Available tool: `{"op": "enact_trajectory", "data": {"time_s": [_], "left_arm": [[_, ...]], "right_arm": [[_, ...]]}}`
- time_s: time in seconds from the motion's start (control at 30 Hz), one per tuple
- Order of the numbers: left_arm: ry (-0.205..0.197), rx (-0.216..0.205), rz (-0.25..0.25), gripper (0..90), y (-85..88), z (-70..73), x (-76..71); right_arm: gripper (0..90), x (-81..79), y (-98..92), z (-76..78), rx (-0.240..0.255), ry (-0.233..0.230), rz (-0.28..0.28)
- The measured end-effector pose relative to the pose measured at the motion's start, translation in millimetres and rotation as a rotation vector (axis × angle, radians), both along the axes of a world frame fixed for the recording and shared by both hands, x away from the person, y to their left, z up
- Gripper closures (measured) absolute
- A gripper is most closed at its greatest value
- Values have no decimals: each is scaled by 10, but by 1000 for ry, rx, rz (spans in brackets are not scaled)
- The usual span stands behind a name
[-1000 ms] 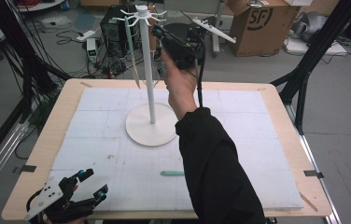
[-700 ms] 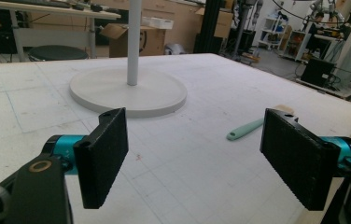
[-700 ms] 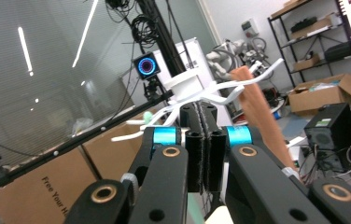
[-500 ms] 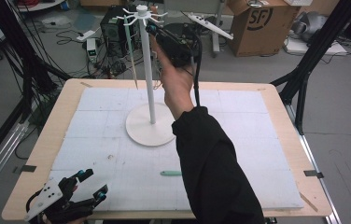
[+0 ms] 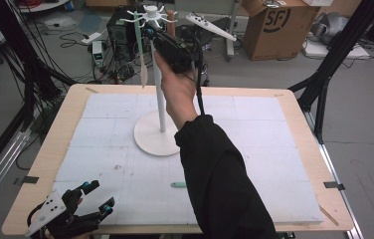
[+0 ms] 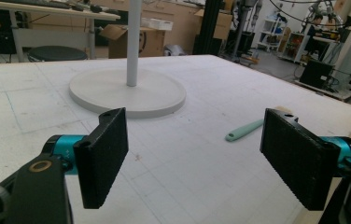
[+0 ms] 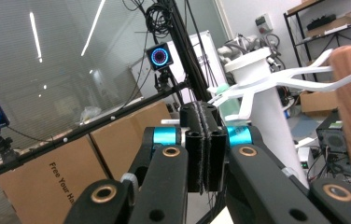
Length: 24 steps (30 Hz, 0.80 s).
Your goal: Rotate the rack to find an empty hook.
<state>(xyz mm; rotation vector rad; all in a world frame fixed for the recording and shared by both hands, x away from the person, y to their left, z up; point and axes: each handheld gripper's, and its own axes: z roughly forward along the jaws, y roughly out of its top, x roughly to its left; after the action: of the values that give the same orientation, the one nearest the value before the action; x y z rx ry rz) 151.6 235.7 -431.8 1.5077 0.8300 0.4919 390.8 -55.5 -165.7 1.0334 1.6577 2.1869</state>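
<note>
Beside the white rack's point(image 5: 151, 12) top, the right tool point(image 5: 156, 36) is clamped shut.

Even indoor light, soft shadows

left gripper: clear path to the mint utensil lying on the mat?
Probably yes. The left gripper sits open at the table's near edge, and bare white mat lies between it and the mint utensil.

overhead view, left low; share stand point(image 5: 161, 89)
</note>
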Motion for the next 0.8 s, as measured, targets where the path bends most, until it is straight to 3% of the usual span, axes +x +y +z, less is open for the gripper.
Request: {"op": "enact_trajectory", "data": {"time_s": [0.27, 0.5, 0.57, 0.63, 0.7, 0.8], "left_arm": [[-1, 4, 12, 240, 23, -6, -6], [-6, 23, 10, 240, 6, 0, -30], [-8, 21, 11, 240, -3, 2, -34], [-9, 22, 12, 240, -8, 2, -37], [-10, 24, 13, 240, -7, 0, -38], [-6, 24, 18, 240, 6, -8, -34]], "right_arm": [[889, -82, -57, -36, 4, -3, 8], [625, -214, -198, -202, -19, -5, 4], [575, -236, -257, -246, -17, -7, 26], [476, -259, -305, -282, -42, -1, 5], [421, -271, -348, -318, -73, 21, -2], [352, -309, -433, -404, -70, 13, 1]]}}
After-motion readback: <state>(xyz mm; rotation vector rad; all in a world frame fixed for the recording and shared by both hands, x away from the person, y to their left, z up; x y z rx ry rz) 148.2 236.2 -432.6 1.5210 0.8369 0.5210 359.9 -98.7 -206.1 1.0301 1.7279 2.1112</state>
